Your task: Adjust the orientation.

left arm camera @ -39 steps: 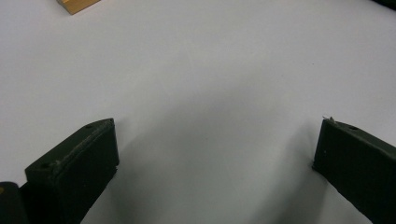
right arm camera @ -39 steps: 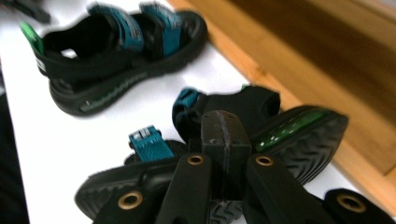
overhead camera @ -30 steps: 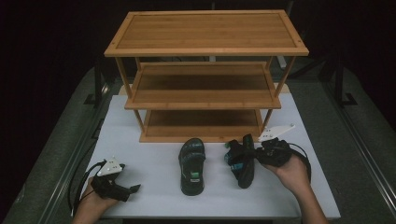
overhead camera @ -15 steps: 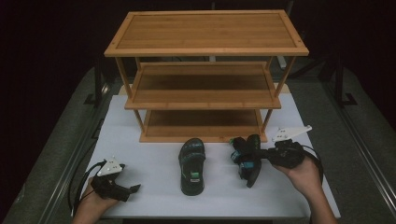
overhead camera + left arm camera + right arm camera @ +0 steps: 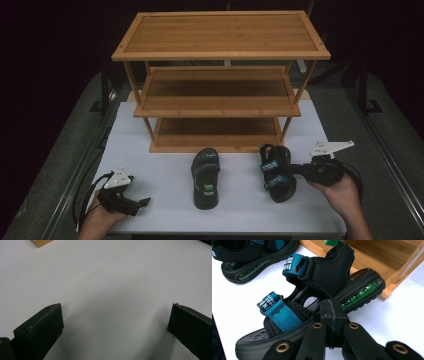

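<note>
Right tongs (image 5: 300, 170) are clenched on the side of one sandal (image 5: 276, 172), which sits on the surface (image 5: 160, 150) just in front of the wooden rack (image 5: 220, 100). Left tongs (image 5: 142, 202) are released, idle. Second sandal (image 5: 205, 177) lies untouched. Both sandals remain unshelved.

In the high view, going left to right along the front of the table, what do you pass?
Left gripper → sandal lying free on the table → sandal held by the right gripper → right gripper, its jaws shut on that sandal's side.
</note>
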A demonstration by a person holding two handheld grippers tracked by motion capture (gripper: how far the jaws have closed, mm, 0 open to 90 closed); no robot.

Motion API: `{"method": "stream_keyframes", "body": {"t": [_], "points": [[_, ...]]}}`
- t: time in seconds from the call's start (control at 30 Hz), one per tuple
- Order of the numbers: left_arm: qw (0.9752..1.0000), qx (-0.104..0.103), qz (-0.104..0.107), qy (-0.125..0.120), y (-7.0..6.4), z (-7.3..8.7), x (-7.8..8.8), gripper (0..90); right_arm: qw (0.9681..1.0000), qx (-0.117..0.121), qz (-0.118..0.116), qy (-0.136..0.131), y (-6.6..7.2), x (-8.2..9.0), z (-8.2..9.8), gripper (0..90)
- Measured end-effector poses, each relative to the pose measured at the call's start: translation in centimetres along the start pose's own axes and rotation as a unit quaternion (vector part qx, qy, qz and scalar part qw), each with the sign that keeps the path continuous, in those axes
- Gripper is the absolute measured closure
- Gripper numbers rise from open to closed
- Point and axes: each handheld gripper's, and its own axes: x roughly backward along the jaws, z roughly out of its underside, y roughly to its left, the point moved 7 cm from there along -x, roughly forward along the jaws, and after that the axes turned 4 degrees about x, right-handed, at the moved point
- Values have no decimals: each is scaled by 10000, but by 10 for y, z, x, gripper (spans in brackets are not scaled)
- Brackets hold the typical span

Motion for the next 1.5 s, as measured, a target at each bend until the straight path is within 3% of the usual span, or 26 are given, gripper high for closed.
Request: {"method": "stream_keyframes", "body": {"t": [0.53,0.77,0.93,1.07,1.2,1.27,1.37,1.5], "points": [[10000,-4,0,13,0,0,0,0,9987,-444,-262,-55,-16,0,31,899],[10000,-5,0,14,0,0,0,0,9971,-571,-478,153,-19,-10,47,899],[10000,-5,2,12,0,0,0,0,9979,-503,-368,181,-19,-7,48,897],[10000,-2,0,12,0,0,0,0,9985,-517,-164,-35,-21,12,45,874],[10000,-6,0,12,0,0,0,0,9984,-489,-118,-248,-13,32,47,806],[10000,-3,-1,12,0,0,0,0,9985,-423,-185,-280,-4,37,51,817],[10000,-5,1,12,0,0,0,0,9991,-281,-251,-204,9,39,59,887],[10000,-5,0,12,0,0,0,0,9991,-162,-364,-157,23,35,70,895]]}}
